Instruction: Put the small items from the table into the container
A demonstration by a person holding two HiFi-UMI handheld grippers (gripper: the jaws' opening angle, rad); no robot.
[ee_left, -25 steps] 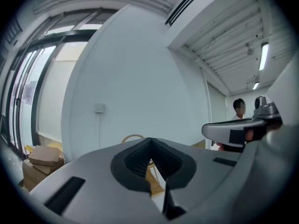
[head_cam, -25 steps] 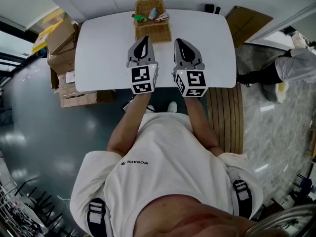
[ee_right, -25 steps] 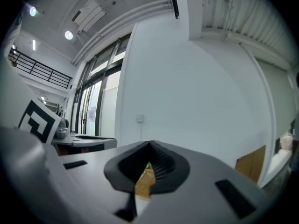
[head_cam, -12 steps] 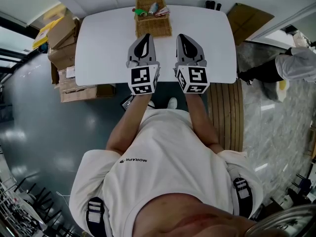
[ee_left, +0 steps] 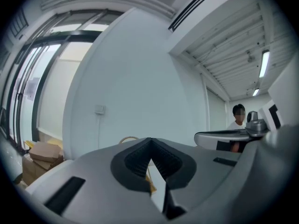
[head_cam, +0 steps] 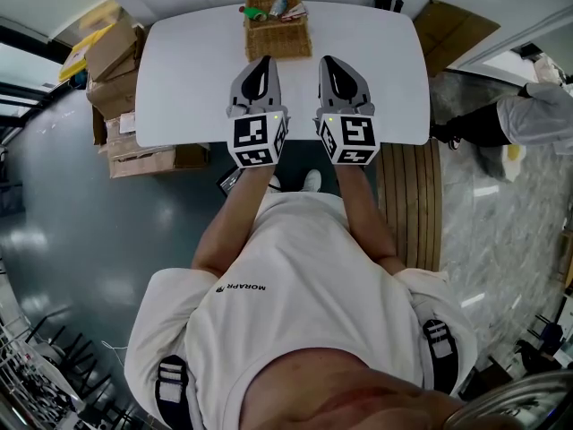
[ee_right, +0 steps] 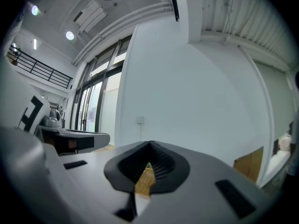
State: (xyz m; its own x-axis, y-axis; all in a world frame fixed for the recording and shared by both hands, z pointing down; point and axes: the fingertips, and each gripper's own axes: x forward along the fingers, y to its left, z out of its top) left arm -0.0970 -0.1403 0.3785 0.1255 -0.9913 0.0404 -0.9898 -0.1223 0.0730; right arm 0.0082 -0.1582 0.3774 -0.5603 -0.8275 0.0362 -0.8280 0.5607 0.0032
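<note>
A wicker basket stands at the far middle of the white table, with small coloured items lying at its far end. Both grippers hover side by side over the table, pointing level at the basket. My left gripper is shut and empty, its tip just short of the basket's near edge. My right gripper is shut and empty too, just right of the basket. In the left gripper view the jaws meet, with a sliver of wicker below them. The right gripper view shows its jaws closed over wicker.
Cardboard boxes are stacked on the floor left of the table. A brown board and a slatted wooden panel lie to the right, where a person in white stands. Dark items sit by the table's far edge.
My left gripper has drawn back a little from the basket's near edge. The right gripper has stayed where it was. Both remain shut.
</note>
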